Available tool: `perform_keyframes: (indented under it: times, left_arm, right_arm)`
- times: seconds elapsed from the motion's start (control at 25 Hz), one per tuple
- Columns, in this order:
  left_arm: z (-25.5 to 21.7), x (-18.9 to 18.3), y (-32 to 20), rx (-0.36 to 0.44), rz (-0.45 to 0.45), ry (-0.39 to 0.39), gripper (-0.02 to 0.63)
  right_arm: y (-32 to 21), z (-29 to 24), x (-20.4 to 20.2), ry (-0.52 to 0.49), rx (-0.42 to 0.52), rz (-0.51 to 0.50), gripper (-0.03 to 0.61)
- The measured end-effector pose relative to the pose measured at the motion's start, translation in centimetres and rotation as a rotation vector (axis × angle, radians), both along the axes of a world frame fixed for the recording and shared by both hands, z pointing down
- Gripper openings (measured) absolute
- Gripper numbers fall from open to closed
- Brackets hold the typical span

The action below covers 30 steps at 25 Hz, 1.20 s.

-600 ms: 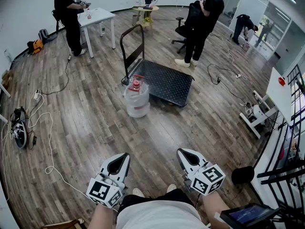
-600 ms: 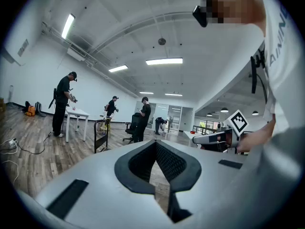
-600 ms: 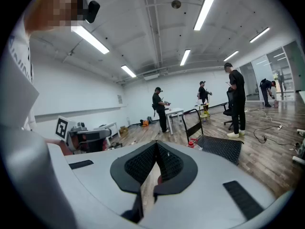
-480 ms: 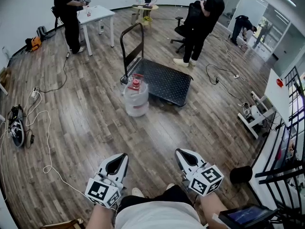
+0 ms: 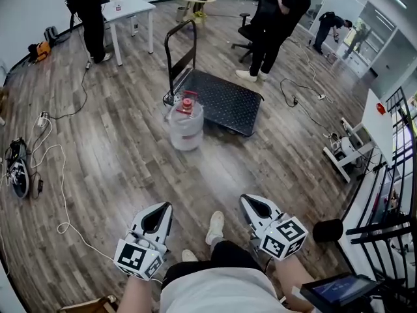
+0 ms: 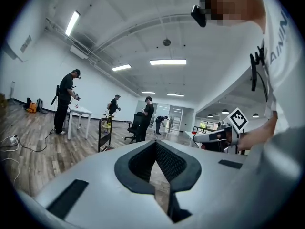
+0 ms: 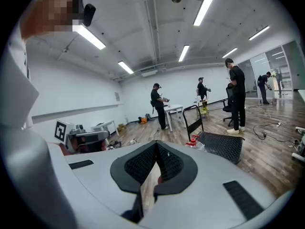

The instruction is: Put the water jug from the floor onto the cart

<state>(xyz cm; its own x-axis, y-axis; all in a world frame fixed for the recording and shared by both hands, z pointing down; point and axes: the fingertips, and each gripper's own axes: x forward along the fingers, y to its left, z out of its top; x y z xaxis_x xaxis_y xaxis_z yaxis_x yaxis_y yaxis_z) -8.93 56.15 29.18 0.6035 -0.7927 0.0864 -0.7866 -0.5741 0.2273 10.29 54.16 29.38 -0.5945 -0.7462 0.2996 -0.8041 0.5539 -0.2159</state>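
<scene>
**Bright, even room light, heavy fisheye bend**

Ceiling strip lights [image 7: 206,4] burn white overhead and blow out to pure glare. Light falls evenly, so shadows on the wooden floor [image 5: 124,149] are short and soft. The head view bows hard at its edges. Both gripper views sit inside a black round vignette, with the left gripper [image 6: 156,144] and right gripper [image 7: 156,146] looming pale and slightly soft up close.

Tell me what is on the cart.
Nothing shows on the cart; its dark deck looks bare. The jug stands on the floor at its near corner, covering a bit of that edge.
</scene>
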Motion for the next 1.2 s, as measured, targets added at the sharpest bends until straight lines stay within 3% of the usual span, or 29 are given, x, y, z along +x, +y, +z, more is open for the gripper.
perform_keyframes:
  times: [0.4,0.88,1.2]
  left_arm:
    - [0.0,0.9,-5.6,-0.006,-0.001,-0.037,-0.002]
    - [-1.4,6.3,-17.7,0.001,-0.013,-0.066,-0.002]
    - [-2.0,8.5,-23.0,0.001,-0.038,-0.108,-0.002]
  right_arm:
    - [-6.3,1.8,0.7,-0.010,-0.032,-0.005,-0.005]
    - [-18.5,2.1,6.1,-0.030,-0.039,-0.004,-0.005]
    - [-25.1,2.6,7.7,-0.088,-0.048,-0.029,-0.005]
